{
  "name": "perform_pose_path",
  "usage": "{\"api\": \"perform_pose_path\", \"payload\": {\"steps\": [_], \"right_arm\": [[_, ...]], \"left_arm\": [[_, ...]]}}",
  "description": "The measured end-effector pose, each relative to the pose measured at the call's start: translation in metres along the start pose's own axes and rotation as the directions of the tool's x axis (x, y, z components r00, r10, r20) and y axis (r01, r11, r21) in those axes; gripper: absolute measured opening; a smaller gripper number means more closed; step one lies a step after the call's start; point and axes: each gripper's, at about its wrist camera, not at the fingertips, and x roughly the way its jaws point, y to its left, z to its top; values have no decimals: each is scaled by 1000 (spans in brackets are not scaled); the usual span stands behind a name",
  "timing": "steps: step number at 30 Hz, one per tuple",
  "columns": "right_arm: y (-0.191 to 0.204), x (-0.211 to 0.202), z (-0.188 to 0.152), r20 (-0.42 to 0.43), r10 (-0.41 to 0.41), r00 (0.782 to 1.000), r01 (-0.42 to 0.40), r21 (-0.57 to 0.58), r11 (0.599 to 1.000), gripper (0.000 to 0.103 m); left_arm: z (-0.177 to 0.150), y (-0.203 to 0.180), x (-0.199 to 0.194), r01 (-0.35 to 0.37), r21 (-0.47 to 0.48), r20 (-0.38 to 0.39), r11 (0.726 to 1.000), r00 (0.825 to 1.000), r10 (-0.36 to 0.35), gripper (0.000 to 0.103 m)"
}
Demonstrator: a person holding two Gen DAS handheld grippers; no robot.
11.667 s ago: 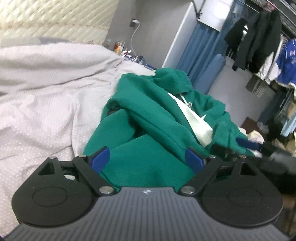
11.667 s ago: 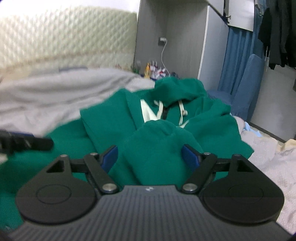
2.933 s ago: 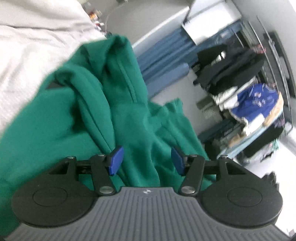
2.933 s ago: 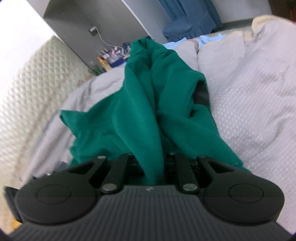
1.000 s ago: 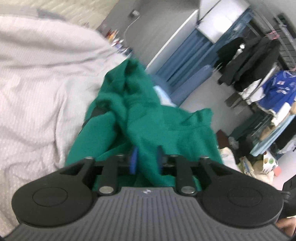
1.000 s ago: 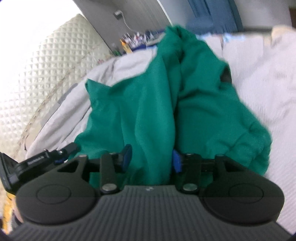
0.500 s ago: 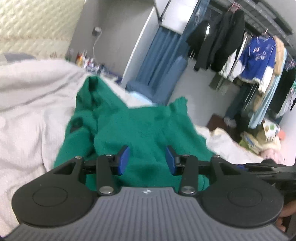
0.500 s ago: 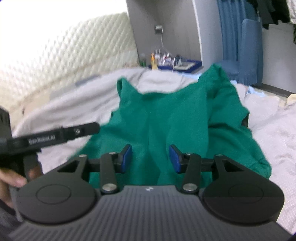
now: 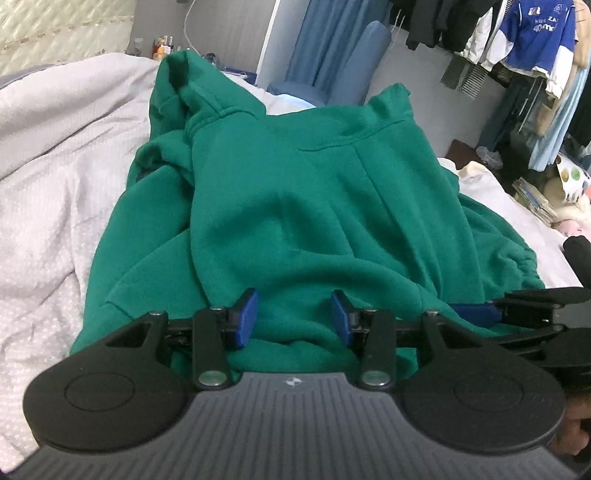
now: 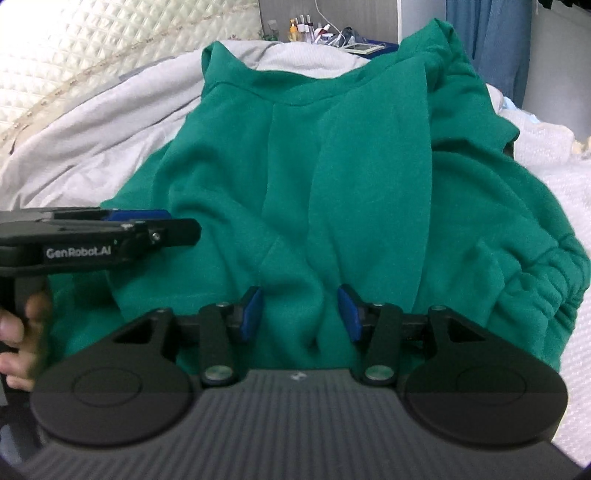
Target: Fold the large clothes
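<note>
A large green hoodie (image 9: pixel 314 192) lies spread on the pale bed cover (image 9: pixel 55 166), its hood bunched at the far left and its gathered hem at the right. My left gripper (image 9: pixel 293 317) hovers over the near edge, open, with cloth bulging below its blue pads but not pinched. In the right wrist view the hoodie (image 10: pixel 332 166) fills the middle. My right gripper (image 10: pixel 300 317) is open over the near fold in the same way. The left gripper (image 10: pixel 147 221) shows side-on at the left, and a hand (image 10: pixel 18 332) holds it. The right gripper (image 9: pixel 476 314) shows at the far right of the left view.
A quilted headboard (image 10: pixel 92 44) backs the bed, and a nightstand with bottles (image 10: pixel 310 26) stands beyond it. A blue curtain and chair (image 9: pixel 354 55) and a rack of hanging clothes (image 9: pixel 517 37) stand past the bed's far side. Bags and piles (image 9: pixel 554 192) lie on the floor.
A second ago the hoodie hung bunched, with the left pads close on a fold. Now it lies spread on the bed, the left pads stand apart, and both views have rolled level.
</note>
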Motion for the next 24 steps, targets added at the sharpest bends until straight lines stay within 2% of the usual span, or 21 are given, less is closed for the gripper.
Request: {"api": "perform_pose_path", "payload": {"steps": [4,7,9,14,17,18,19,22,24], "right_arm": [[-4,-2,1,14,19,1000,-20,66,998,49],[-9,-16,4,39,58,998,-62,130,990,50],[-13,-31,5,63,83,995,-93,175,980,51],[-27,-75,-3,136,86,987,-118,247,962,64],[-41,-102,-4,176,39,984,-86,264,961,70],[-47,-107,-5,181,18,983,-70,282,957,76],[-58,-111,-5,186,-3,983,-55,307,950,83],[-86,-122,-14,188,-62,980,-22,418,908,85],[-107,-119,-25,152,-98,983,8,501,865,85]], "left_arm": [[0,6,-9,33,-54,30,998,999,-32,49],[0,11,-30,40,-103,56,994,998,-35,49],[-2,14,-46,28,-130,72,991,997,-18,50],[-14,30,-91,-25,-219,101,975,994,48,51],[-26,45,-118,-42,-305,107,952,991,78,57],[-29,51,-124,-49,-337,107,940,990,89,61],[-32,59,-130,-66,-381,98,922,989,111,63],[-41,78,-141,-134,-483,61,865,981,186,66],[-47,91,-141,-142,-554,25,820,982,187,68]]}}
